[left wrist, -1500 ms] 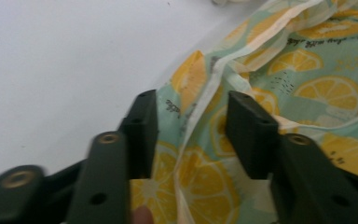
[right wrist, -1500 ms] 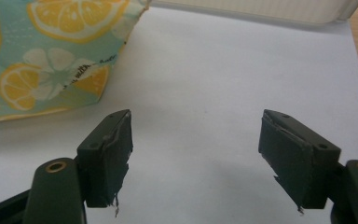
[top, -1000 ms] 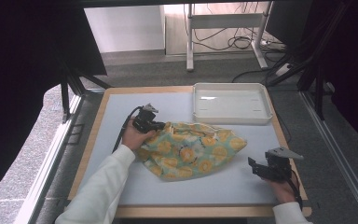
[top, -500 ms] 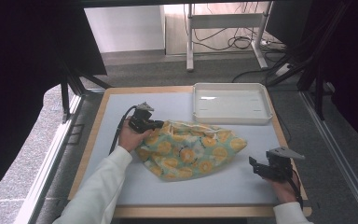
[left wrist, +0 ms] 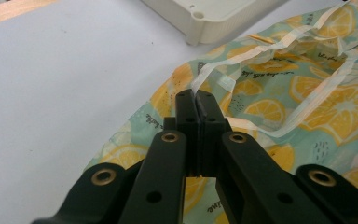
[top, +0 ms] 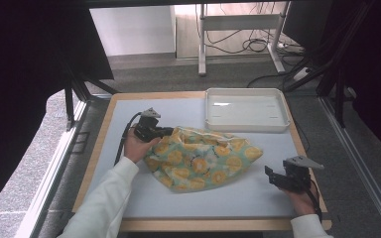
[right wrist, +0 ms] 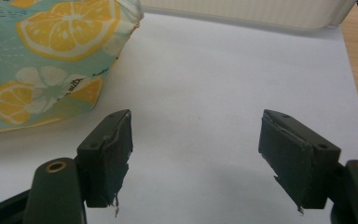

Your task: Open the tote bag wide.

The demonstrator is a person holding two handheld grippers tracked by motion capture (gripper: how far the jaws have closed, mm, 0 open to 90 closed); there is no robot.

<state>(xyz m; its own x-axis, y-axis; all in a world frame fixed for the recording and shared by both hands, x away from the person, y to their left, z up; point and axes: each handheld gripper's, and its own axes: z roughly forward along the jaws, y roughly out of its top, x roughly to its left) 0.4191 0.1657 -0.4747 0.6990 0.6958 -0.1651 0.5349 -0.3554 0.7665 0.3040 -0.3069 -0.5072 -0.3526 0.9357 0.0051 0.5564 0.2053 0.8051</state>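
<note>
**Left gripper pinches lemon-print cloth edge, right gripper idle and open**

Lemon-print cloth (top: 201, 158) lies crumpled mid-table on the pale blue mat (top: 178, 111), just in front of the white tray (top: 246, 110); whether its far edge touches the tray cannot be told. Left gripper (top: 166, 132) sits at the cloth's left end, jaws fully closed. In the left gripper view the tips (left wrist: 196, 100) clamp the cloth's pale hem strip (left wrist: 214, 70), with the printed fabric (left wrist: 307, 93) spread beyond and the tray corner (left wrist: 205, 23) behind it. Right gripper (top: 268, 174) rests low near the mat's front right, apart from the cloth, jaws wide open, nothing between them. In the right gripper view the gap (right wrist: 196, 149) shows bare mat (right wrist: 223, 70), with the cloth's corner (right wrist: 51, 56) off to the upper left. Wooden table rim (top: 104, 129) frames the mat.
</note>
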